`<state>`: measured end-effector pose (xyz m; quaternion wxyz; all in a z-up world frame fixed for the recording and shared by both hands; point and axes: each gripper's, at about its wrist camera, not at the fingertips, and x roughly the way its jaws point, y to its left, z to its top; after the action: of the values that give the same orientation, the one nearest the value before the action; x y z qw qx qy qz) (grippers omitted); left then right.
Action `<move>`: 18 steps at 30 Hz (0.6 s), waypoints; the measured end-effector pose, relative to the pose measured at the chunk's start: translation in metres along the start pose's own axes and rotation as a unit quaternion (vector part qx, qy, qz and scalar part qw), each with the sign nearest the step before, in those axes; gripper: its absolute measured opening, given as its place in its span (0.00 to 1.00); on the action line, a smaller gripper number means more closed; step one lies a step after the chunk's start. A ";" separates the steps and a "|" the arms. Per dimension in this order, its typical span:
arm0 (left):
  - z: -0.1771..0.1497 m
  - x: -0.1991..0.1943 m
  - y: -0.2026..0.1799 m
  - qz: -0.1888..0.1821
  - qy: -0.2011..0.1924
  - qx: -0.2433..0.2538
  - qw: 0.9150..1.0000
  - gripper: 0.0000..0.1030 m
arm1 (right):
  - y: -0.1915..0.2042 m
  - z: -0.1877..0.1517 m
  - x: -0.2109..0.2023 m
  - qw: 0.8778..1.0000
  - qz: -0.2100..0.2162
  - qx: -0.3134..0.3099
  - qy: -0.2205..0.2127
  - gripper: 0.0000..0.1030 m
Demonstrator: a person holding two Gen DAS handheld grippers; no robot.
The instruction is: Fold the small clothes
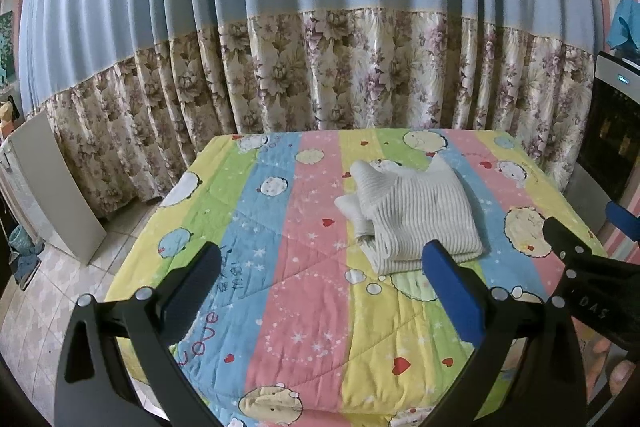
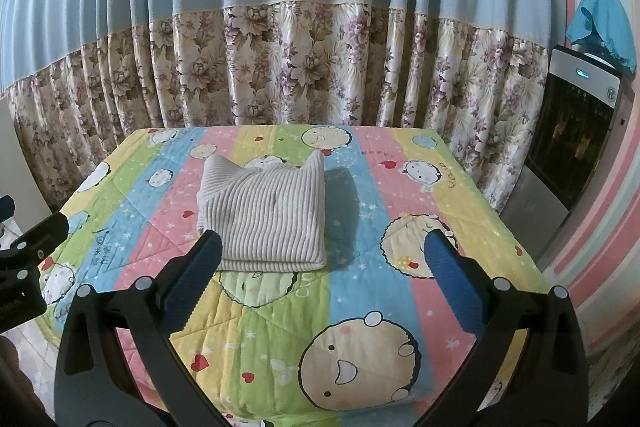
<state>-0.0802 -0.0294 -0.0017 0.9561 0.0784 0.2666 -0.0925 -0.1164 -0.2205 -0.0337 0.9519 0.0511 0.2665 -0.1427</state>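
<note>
Left wrist: left gripper (image 1: 324, 269) spread wide, empty, above quilt (image 1: 304, 267). Folded sweater (image 1: 420, 215) lying just past right fingertip, apart from it. Right gripper (image 1: 580, 267) at edge.

Right wrist: right gripper (image 2: 324, 259) spread, empty; sweater (image 2: 264, 215) flat on quilt (image 2: 360, 287), nearer left finger.

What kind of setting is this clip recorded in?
Likely a room in a home: a cartoon quilt covers the work surface under the folded ribbed garment, with floor-length floral curtains behind and a water dispenser by the striped wall.
</note>
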 end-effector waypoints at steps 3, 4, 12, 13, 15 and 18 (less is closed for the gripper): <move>0.000 -0.002 -0.002 0.010 -0.006 0.002 1.000 0.98 | 0.001 0.000 0.000 1.000 0.000 0.000 0.001 0.97; 0.001 -0.002 -0.002 0.008 -0.005 0.003 1.000 0.98 | 0.002 -0.001 0.000 1.000 0.000 0.002 0.001 0.97; -0.001 -0.002 -0.004 0.001 -0.001 0.002 1.000 0.98 | 0.002 0.000 0.000 1.000 -0.002 -0.001 0.000 0.97; -0.002 -0.002 -0.003 -0.001 0.001 0.001 1.000 0.98 | 0.002 0.001 -0.001 1.000 -0.003 -0.001 0.001 0.97; -0.003 -0.001 -0.002 -0.002 0.003 0.000 1.000 0.98 | 0.002 0.001 0.000 1.000 -0.002 -0.001 0.002 0.97; -0.003 -0.001 0.000 -0.004 0.004 -0.001 1.000 0.98 | 0.001 0.003 -0.001 1.000 -0.002 -0.002 0.004 0.97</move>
<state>-0.0823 -0.0283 -0.0041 0.9549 0.0765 0.2704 -0.0961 -0.1153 -0.2202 -0.0311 0.9507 0.0490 0.2704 -0.1437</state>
